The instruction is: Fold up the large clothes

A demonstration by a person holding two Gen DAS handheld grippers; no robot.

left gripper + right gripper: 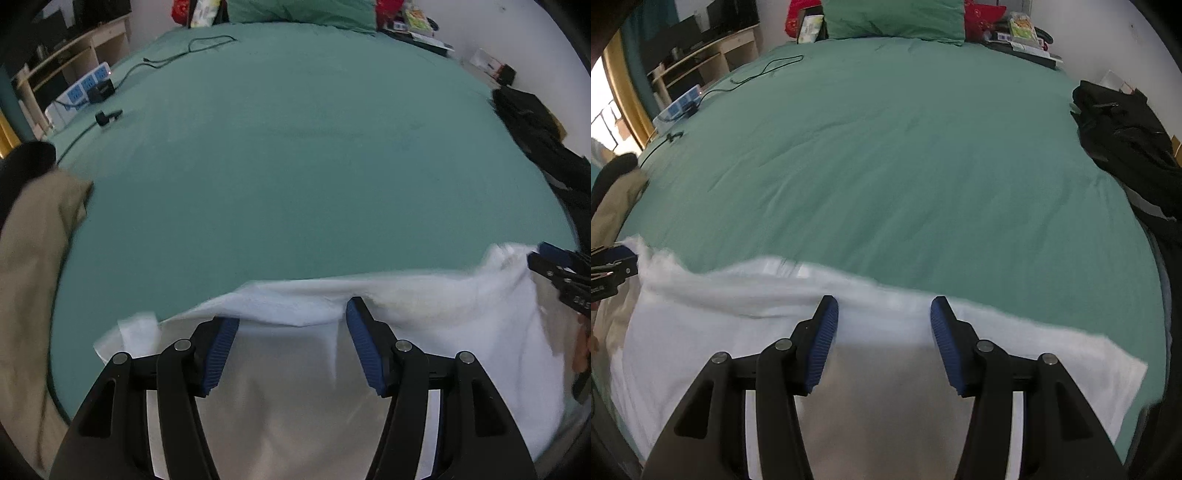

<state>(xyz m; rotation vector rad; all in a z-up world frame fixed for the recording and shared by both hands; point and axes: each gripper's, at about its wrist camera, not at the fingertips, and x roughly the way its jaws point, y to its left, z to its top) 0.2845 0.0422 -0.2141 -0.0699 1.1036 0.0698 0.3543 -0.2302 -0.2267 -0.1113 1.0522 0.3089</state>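
A large white garment (461, 332) lies spread on the near part of the green bed (295, 166), its far edge bunched into a loose ridge. My left gripper (290, 314) is open and points down at that edge. A fold of the cloth lies between its blue pads (221, 354), which do not press on it. In the right wrist view the same white garment (720, 325) runs under my right gripper (884, 306), which is open with its tips at the cloth's far edge. Each gripper shows at the side of the other's view: the right gripper (554, 273), the left gripper (613, 266).
A beige garment (33, 258) hangs at the bed's left edge. Black clothes (1126, 140) are piled at the right edge. A power strip (85, 86) and a black cable (166, 59) lie at the far left. A green pillow (894, 18) sits at the head.
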